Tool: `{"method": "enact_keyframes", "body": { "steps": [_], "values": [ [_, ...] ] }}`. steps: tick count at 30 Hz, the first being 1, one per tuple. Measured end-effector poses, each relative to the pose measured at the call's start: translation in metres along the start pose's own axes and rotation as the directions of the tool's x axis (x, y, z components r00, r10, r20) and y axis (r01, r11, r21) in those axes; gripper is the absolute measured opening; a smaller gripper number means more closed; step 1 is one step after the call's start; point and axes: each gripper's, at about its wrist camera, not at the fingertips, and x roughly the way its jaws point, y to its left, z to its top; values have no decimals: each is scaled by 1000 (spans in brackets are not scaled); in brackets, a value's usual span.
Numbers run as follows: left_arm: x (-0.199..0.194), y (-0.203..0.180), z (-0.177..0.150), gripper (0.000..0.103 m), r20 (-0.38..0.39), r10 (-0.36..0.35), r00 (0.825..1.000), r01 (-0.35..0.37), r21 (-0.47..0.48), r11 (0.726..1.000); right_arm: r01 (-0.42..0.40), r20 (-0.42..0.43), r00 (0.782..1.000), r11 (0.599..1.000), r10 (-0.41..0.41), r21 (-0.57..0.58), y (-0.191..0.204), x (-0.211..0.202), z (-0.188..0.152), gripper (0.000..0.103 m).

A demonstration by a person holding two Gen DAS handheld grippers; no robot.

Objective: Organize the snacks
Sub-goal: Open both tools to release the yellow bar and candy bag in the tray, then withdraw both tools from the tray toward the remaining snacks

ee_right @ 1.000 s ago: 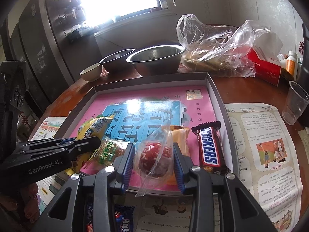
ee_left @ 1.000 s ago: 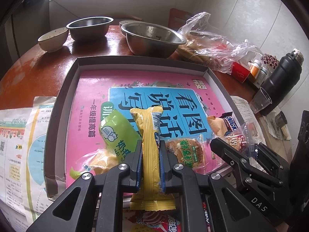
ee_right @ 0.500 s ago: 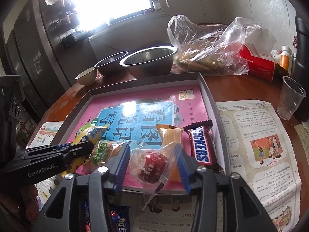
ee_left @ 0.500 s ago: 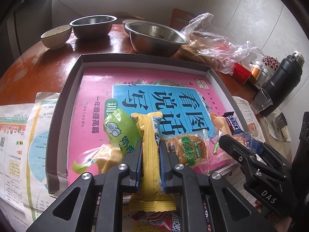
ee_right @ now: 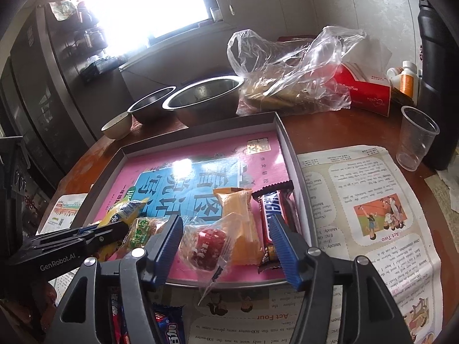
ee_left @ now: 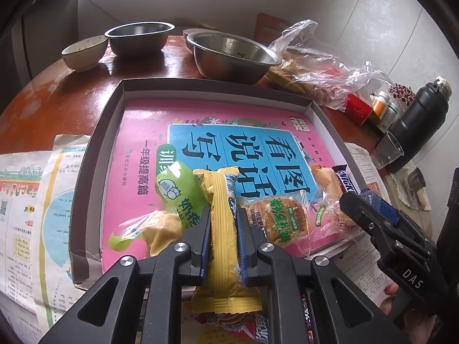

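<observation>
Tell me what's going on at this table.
A person with a gripper in each hand is sorting snacks into a shallow tray lined with a pink book. The left gripper is clamped on a long yellow snack pack at the tray's near edge. The right gripper has just been opening; a red candy in a clear wrapper lies loose between its jaws, beside an orange pack and a chocolate bar already in the tray.

flask: top and right side cut by frame edge
blue wrapper: lower part cut off, brand unreadable
</observation>
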Motion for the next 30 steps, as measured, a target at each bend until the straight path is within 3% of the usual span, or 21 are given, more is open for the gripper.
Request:
{"method": "enact_keyframes", "body": {
  "steps": [10,15,19,21,28,30],
  "values": [
    [-5,-1,-1,22,5,-10,1000,10,4,1000,17,36,999,1000,-17,22,-5,-9,4,67],
    [-9,-2,-2,42,16,-12,1000,12,9,1000,23,46,999,999,-24,25,-5,-13,5,68],
    [-11,-1,-1,48,20,-14,1000,14,7,1000,30,59,998,999,-32,29,-5,-17,6,71],
    [-14,0,-2,56,28,-21,999,21,3,1000,34,59,998,999,-35,31,-5,-18,6,72],
    [-23,1,-4,63,55,-24,998,24,0,1000,37,67,997,999,-39,36,-4,-23,6,74],
    [-26,2,-4,70,66,-27,997,27,-4,1000,39,71,997,999,-42,36,-4,-24,6,75]
  ]
}}
